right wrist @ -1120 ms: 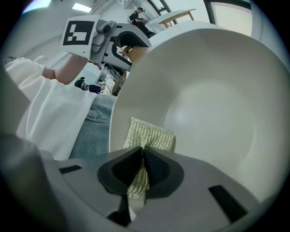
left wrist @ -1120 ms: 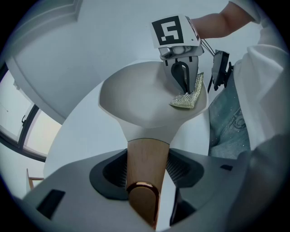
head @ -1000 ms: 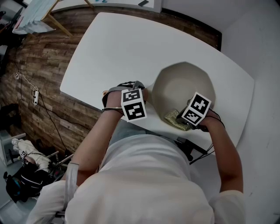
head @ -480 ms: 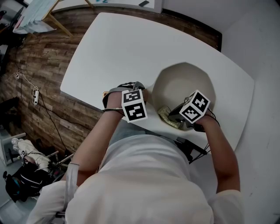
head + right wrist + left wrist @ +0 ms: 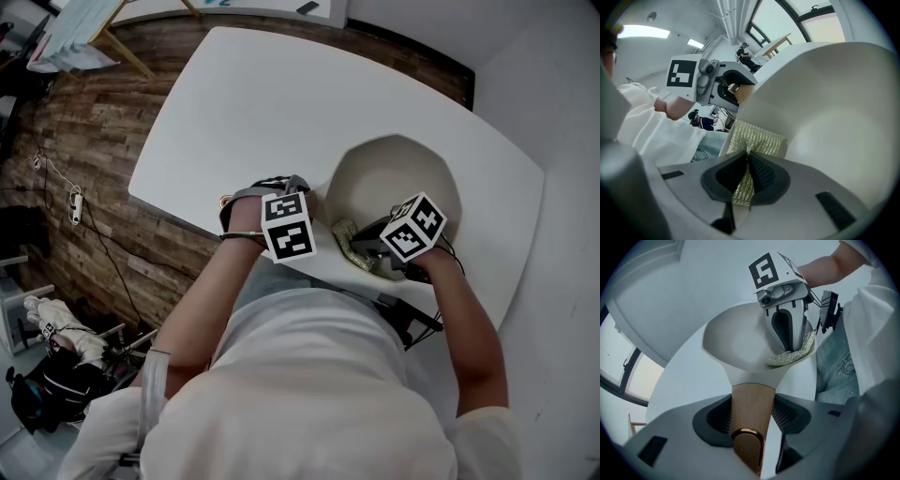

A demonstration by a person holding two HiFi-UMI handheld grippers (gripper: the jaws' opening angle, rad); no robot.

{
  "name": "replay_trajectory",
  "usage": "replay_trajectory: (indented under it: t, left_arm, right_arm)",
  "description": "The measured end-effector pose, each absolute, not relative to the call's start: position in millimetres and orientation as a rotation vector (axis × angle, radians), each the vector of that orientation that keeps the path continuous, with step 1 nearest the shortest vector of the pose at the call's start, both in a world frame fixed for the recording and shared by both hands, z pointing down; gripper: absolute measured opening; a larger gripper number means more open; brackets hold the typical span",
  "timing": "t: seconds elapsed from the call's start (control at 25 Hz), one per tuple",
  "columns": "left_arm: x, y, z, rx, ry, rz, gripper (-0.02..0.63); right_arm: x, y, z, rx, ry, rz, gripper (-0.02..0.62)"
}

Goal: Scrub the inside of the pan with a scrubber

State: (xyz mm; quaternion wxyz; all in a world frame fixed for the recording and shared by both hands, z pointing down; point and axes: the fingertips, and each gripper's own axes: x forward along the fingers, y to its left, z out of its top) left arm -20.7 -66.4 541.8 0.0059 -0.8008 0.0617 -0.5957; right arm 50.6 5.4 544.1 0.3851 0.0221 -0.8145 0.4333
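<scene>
— Left gripper [image 5: 298,208] in the head view?
— It sits at the left rim of the pan [image 5: 394,173] on the white table [image 5: 244,103]. The right gripper [image 5: 367,246] reaches into the pan's near side, with the scrubber [image 5: 345,236] at its tip.
— And the left gripper view?
— Its jaws stand wide, pads clamped on the pan's wooden handle [image 5: 751,401]. Beyond, the gold scrubber [image 5: 792,355] lies on the pan's inner wall under the right gripper.
— Right gripper view?
— The jaws are almost together, pinching the scrubber [image 5: 754,138]. Its free end lies flat against the pan's inside wall near the rim.
</scene>
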Motion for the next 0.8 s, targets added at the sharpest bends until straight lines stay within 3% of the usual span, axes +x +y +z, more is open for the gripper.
replay_trajectory:
  t: [0.8]
  left_arm:
    - [-20, -66, 540, -2.497, 0.185, -1.848, 0.25]
  right_arm:
    - [32, -40, 544, 0.261, -2.245, 1.076, 0.035]
